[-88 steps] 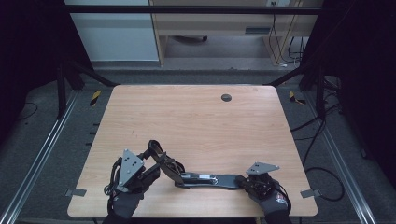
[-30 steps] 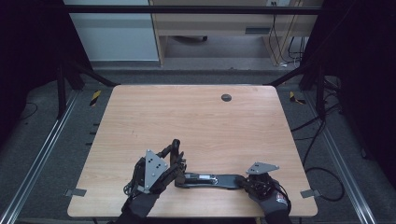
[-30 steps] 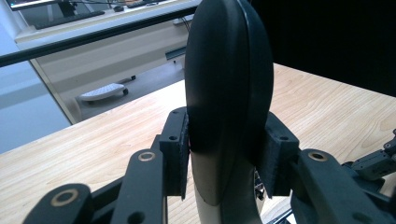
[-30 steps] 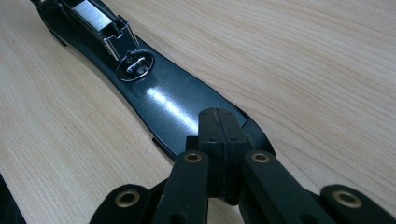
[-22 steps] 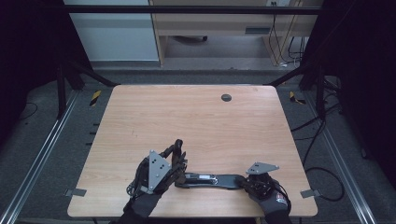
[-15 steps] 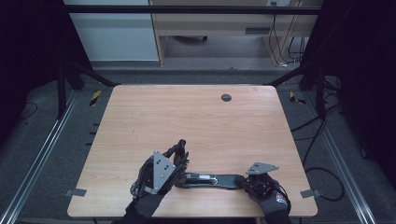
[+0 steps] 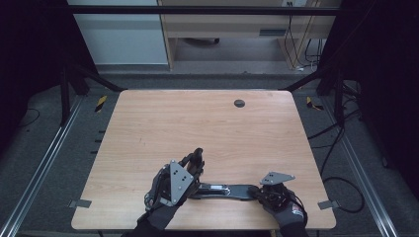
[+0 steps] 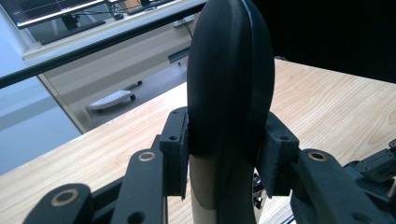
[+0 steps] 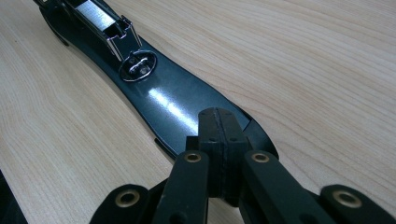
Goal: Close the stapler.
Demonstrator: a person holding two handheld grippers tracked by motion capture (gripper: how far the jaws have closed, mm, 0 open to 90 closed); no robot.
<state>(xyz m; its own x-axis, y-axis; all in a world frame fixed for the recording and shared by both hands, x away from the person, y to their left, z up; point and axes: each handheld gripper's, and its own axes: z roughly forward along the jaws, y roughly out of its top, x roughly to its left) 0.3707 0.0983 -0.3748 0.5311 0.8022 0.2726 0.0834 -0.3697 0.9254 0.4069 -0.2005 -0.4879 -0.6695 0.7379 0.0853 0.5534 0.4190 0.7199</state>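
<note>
Since the earlier frame, left gripper [image 7: 195, 160] has swung the black stapler's hinged plastic top arm [image 8: 229, 88] upright, pinching it; right gripper [image 9: 219, 140], pads pressed together, presses the glossy base [image 9: 173, 105] at the wooden table's [image 7: 197, 123] near edge.

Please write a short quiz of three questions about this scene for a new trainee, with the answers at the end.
1. True or false: the jaws of the right gripper stand wide open.
2. What does the left gripper clamp? A) a cup B) the stapler's top arm C) a cable
3. Where on the table is the small dark disc?

Key
1. False: they are shut, at the end of the stapler base.
2. B.
3. Near the far edge, right of the middle.
</note>
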